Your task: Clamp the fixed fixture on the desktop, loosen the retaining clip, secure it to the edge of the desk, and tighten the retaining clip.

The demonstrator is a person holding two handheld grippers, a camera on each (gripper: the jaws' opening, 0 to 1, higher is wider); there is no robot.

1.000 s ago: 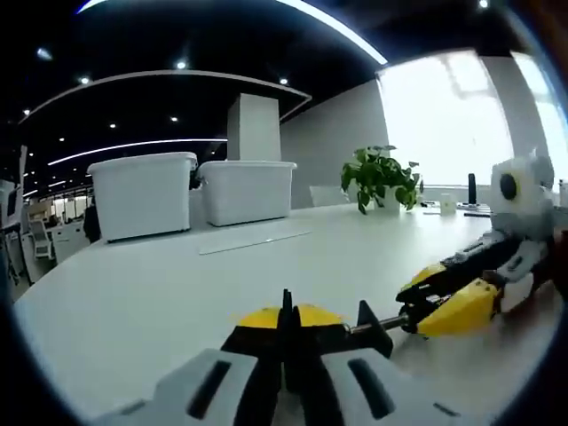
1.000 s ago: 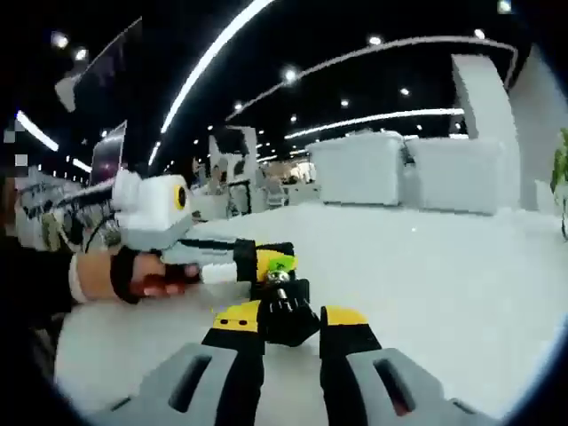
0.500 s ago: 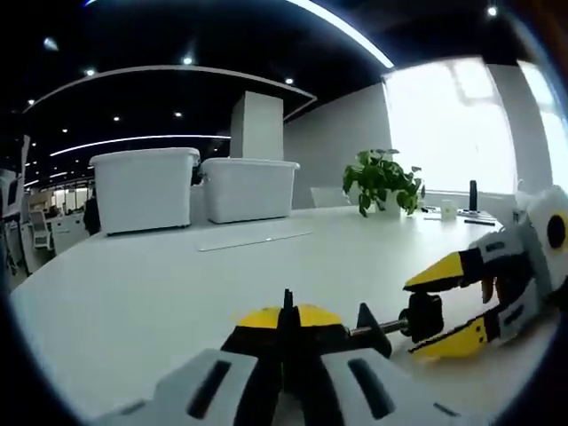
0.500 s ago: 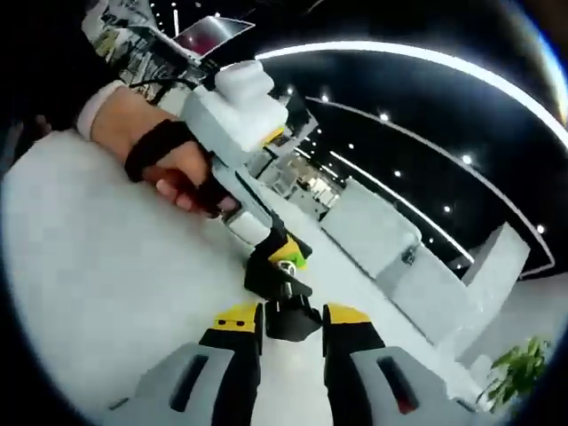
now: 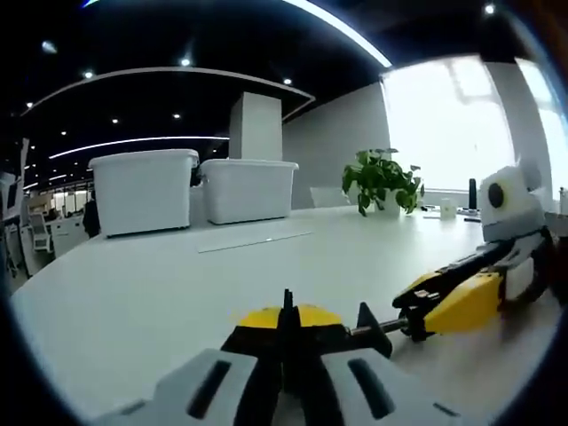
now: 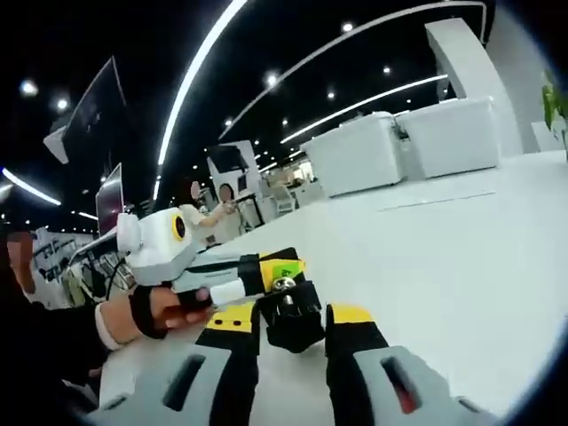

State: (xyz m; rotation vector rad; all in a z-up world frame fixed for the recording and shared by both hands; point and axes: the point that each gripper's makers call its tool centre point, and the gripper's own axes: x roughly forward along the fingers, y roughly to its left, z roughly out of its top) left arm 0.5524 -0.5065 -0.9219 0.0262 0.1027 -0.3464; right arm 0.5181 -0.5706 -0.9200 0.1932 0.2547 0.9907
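White desk (image 5: 177, 284), left tool (image 5: 286, 355) hiding fixture (image 5: 288, 330)

Fixture (image 5: 297, 330): black body, yellow top; knob (image 6: 295, 312) black. Gripper (image 6: 295, 330) tips: yellow over black. Desk (image 5: 160, 293): white. Storage bins (image 5: 142, 192): white. Plant (image 5: 382, 177): green. Label (image 6: 286, 269): apparently green
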